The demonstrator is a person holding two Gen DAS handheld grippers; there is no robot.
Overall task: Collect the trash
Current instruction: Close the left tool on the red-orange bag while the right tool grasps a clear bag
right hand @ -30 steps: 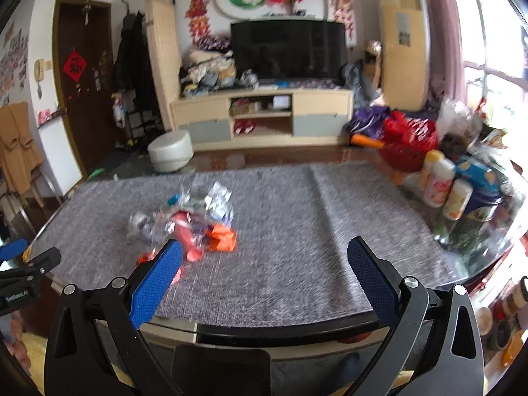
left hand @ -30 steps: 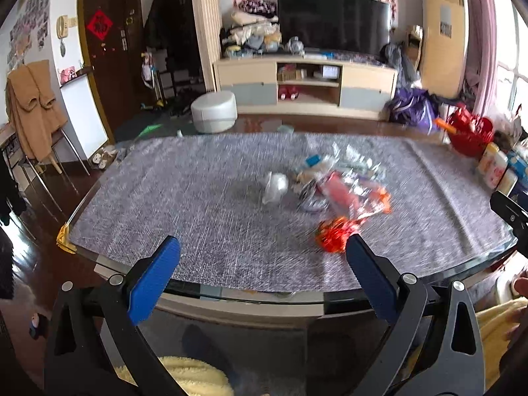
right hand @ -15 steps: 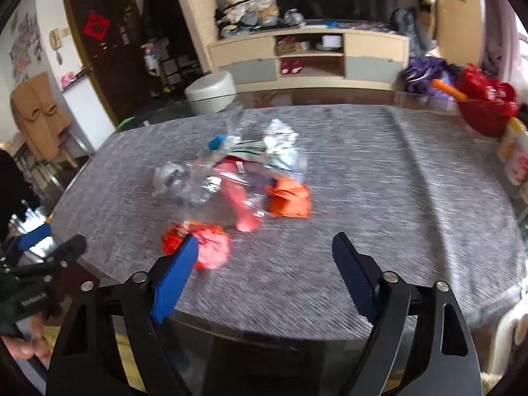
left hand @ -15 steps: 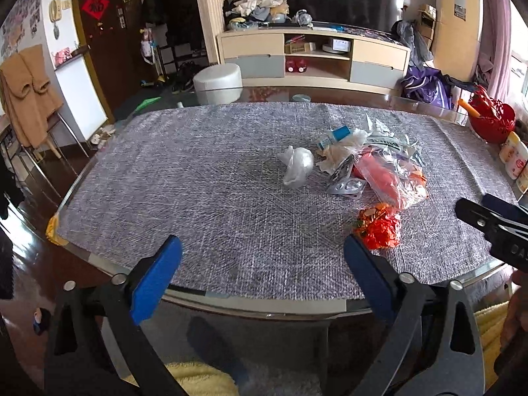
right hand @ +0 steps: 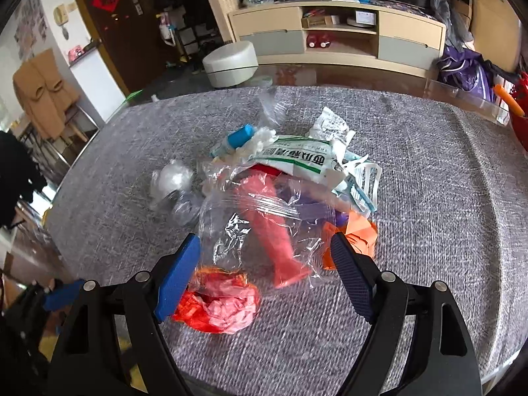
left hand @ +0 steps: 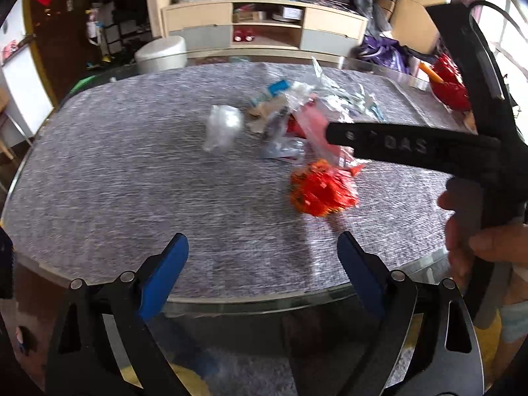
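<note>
My right tongs (right hand: 264, 257) hang spread wide over the heap of trash on the table (right hand: 429, 198), which is covered with a grey woven cloth. Between the blue pads I see a clear plastic bag (right hand: 260, 221) with a pink-red tube-shaped thing inside, and just below the left pad a crumpled red-and-pink wrapper (right hand: 217, 300) lies on the cloth — the pad's tip overlaps it in this view, but I cannot tell whether they touch. An orange scrap (right hand: 359, 234) sits beside the right pad. Farther back the pile holds a white-and-green printed packet (right hand: 297, 158), a small blue-capped tube (right hand: 237, 138) and a wad of clear film (right hand: 171, 181) off to the left.

My left tongs (left hand: 260, 247) are also spread, held low at the near table edge, with nothing between them. From that side the picture is blurred; the red wrapper (left hand: 321, 191) lies ahead and to the right, the clear wad (left hand: 222, 125) farther in, and the rest of the heap behind them. The black body of the right tool (left hand: 412, 148) reaches in from the right above the pile, with the person's fingers (left hand: 468, 231) on its handle.

Beyond the table stand a TV cabinet (right hand: 336, 33) and a round white stool (right hand: 231, 62).
</note>
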